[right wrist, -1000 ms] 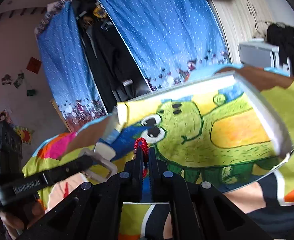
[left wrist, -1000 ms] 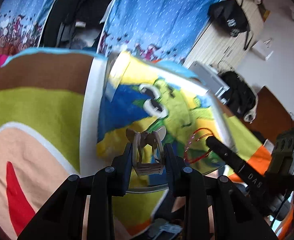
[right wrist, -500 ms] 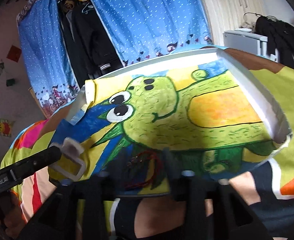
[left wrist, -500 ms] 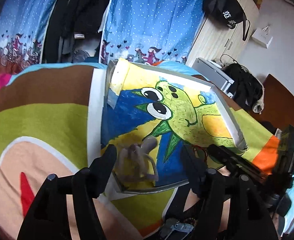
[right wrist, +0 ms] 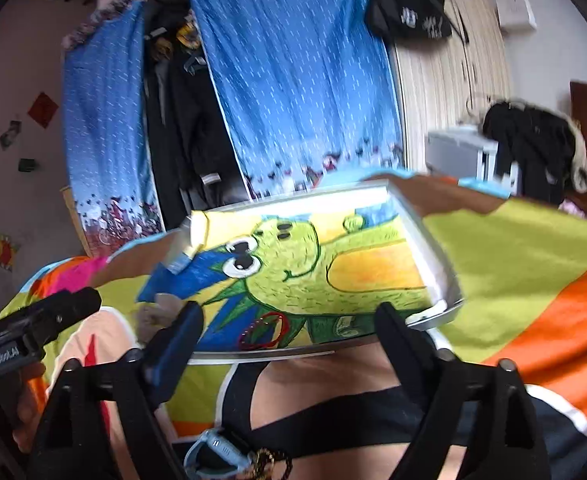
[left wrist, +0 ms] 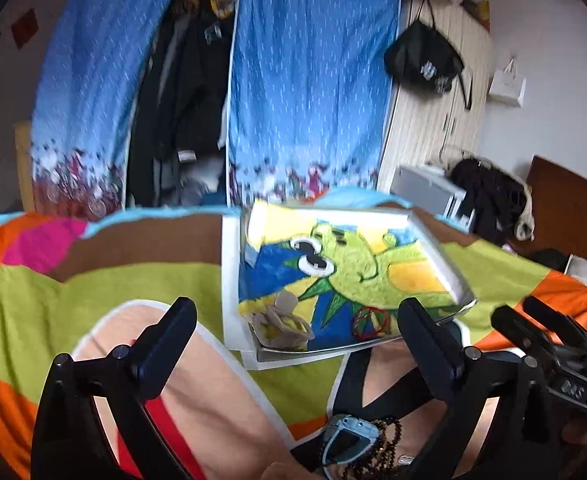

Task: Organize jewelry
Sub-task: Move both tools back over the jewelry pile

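A shallow white box (left wrist: 231, 280) (right wrist: 437, 268) lined with a green cartoon drawing lies on the colourful bedspread. A beige hair claw clip (left wrist: 281, 322) (right wrist: 153, 314) lies at its near left corner. A red cord bracelet (left wrist: 369, 322) (right wrist: 263, 330) lies near its front edge. My left gripper (left wrist: 293, 332) is open and empty, held back above the box's front. My right gripper (right wrist: 287, 332) is open and empty, just in front of the bracelet. A blue watch (left wrist: 343, 440) (right wrist: 213, 454) and a dark bead string (left wrist: 377, 448) (right wrist: 267, 462) lie close below the grippers.
The bedspread (left wrist: 93, 292) (right wrist: 525, 264) covers the surface around the box. Blue curtains (left wrist: 309, 92) and dark hanging clothes (left wrist: 181, 100) stand behind. A wooden wardrobe with a black bag (left wrist: 421, 60) and a small white cabinet (left wrist: 429, 192) are at the right.
My left gripper opened and let the hair clip drop into the box. My right gripper opened and let the red bracelet drop into the box. Both pulled back and up.
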